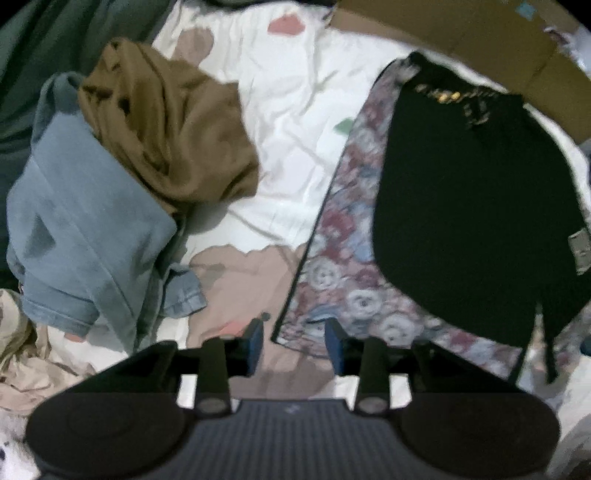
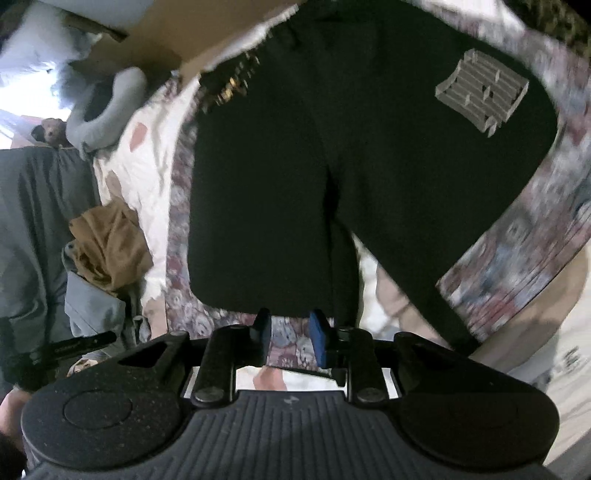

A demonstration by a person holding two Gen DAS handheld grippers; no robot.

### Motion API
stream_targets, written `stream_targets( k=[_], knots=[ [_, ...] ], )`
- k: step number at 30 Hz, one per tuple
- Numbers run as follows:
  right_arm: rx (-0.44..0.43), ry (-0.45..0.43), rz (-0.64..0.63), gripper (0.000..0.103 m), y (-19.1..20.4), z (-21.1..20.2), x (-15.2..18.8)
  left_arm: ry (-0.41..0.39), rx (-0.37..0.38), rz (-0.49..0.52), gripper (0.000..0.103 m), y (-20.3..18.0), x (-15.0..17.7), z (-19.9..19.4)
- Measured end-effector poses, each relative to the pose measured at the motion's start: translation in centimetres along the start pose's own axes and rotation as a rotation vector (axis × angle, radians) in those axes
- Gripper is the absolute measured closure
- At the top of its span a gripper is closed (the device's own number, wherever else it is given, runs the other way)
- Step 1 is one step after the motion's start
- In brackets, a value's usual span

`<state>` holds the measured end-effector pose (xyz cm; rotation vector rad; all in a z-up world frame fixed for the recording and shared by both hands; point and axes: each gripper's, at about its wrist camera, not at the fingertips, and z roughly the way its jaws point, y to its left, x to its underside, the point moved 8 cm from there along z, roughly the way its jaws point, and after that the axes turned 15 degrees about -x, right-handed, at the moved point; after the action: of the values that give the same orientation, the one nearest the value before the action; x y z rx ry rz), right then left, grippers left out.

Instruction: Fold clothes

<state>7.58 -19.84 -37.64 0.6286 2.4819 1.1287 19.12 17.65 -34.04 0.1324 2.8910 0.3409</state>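
**Black garment spread on floral cloth, both grippers empty above the bed**

In the left wrist view, the left gripper [image 1: 294, 341] hung over the bed with its blue-padded fingers [image 1: 255, 341] set apart at a moderate width, nothing between them. Below them lay the white bedsheet with pink and tan blotches [image 1: 291, 110]. A black garment with a gold chain trim near its top [image 1: 469, 206] was spread flat on a floral-patterned cloth in rose, blue and cream [image 1: 343, 266], to the right of the gripper; a grey patch showed at its right edge. To the left lay a crumpled brown fabric garment [image 1: 166, 125], resting partly on a light blue denim garment [image 1: 85, 236]. A sheet of brown cardboard [image 1: 461, 33] lay beyond the black garment.

In the right wrist view, the right gripper [image 2: 291, 338] hovered just over the near hem of the black garment [image 2: 280, 184], its blue-padded fingers [image 2: 319, 339] parted fairly narrowly and holding nothing. The floral cloth [image 2: 517, 251] framed the garment on both sides. A grey ribbed patch [image 2: 480, 94] sat on the garment's upper right. The brown garment [image 2: 107, 247] and the denim [image 2: 92, 306] lay far to the left, blurred.
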Motion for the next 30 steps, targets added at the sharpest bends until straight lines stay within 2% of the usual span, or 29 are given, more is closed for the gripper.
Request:
stream_targets(
  k=[17, 21, 24, 30],
  knots=[
    [0.025, -0.146, -0.118, 0.069, 6.4, -14.5, -6.3, -0.153, 0.054, -0.016, 0.053, -2.2, 0.2, -14.0],
    [0.072, -0.163, -0.151, 0.060, 8.2, -18.2, -8.0, -0.184, 0.070, -0.024, 0.049, -2.7, 0.2, -16.2],
    [0.112, -0.176, -0.165, 0.058, 9.3, -20.6, -9.1, -0.207, 0.078, -0.034, 0.045, -2.9, 0.4, -17.2],
    [0.185, -0.147, -0.162, 0.055, 9.1, -23.1, -10.9, -0.205, 0.077, -0.104, 0.045, -1.7, 1.4, -17.9]
  ],
)
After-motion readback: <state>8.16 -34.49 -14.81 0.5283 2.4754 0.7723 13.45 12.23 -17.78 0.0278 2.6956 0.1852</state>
